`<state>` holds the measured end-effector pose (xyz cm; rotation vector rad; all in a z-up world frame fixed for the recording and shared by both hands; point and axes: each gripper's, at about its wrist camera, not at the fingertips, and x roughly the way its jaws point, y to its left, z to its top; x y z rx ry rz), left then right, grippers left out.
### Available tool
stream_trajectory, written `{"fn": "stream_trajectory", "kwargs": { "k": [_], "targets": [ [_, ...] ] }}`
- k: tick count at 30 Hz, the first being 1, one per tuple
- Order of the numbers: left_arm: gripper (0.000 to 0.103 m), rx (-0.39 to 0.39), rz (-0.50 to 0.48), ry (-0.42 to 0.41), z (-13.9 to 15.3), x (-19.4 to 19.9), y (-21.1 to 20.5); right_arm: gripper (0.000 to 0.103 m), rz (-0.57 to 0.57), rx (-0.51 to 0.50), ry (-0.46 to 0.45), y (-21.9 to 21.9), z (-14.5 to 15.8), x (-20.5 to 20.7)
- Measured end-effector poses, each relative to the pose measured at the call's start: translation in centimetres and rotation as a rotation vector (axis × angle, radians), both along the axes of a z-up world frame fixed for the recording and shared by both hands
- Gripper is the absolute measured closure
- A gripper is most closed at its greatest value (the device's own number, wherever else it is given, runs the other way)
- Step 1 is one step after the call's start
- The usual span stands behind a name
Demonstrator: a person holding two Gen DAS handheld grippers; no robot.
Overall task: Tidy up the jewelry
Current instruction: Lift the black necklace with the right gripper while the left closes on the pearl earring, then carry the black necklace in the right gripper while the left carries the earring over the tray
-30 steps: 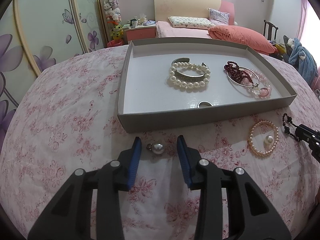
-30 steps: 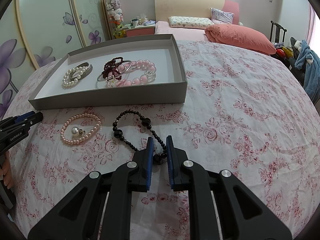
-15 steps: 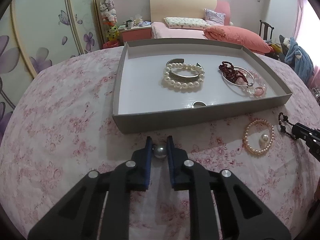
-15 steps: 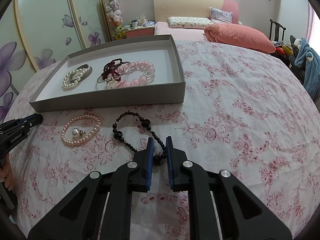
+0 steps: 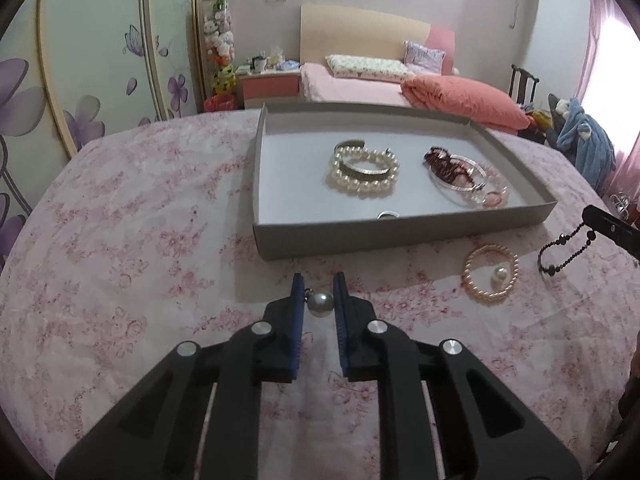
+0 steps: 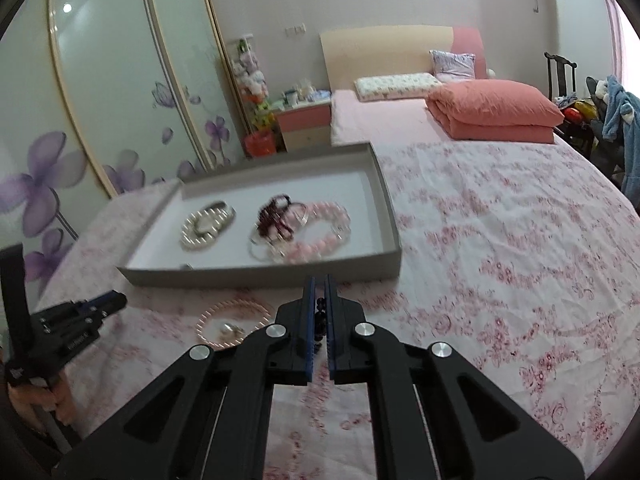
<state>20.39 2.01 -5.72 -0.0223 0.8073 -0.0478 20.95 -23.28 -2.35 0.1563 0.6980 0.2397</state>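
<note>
Left gripper (image 5: pixel 318 294) clamped on pearl earring (image 5: pixel 319 304)

My left claw (image 5: pixel 318 292) is matte black plastic, blue ribbed pads (image 5: pixel 297 300) lining both fingers, round silver screws on the knuckles. My right claw (image 6: pixel 319 300) matches: same black, same blue.

A white bedspread (image 5: pixel 120 220) printed with pink flowers carries a grey cardboard tray (image 5: pixel 360 236) with a white floor. In the tray lie a white pearl bracelet (image 5: pixel 362 184), a dark red bead bracelet (image 5: pixel 444 164) and a pale pink bead bracelet (image 6: pixel 324 236). On the bedspread lies a peach pearl bracelet (image 5: pixel 490 268). A black bead bracelet (image 5: pixel 560 256) hangs at the right. The wardrobe doors (image 5: pixel 80 80) show purple flowers.
</note>
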Motion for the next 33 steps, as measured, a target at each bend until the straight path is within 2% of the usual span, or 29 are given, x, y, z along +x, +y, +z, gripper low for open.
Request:
{"fn": "stream_trajectory", "kwargs": {
  "k": [6,21,33],
  "targets": [
    [0.088,-0.007,-0.009,-0.060,1.5,-1.2,-0.6,0.098,0.001,0.038,-0.055,0.1,1.5,-0.8],
    [0.088,0.027,-0.043,-0.203,4.6,-4.8,-3.6,0.098,0.064,0.050,-0.186,2.5,4.0,-4.1],
    [0.088,0.030,-0.032,-0.279,6.4,-5.9,-4.5,0.098,0.088,-0.048,-0.359,5.8,6.4,-7.0]
  ]
}}
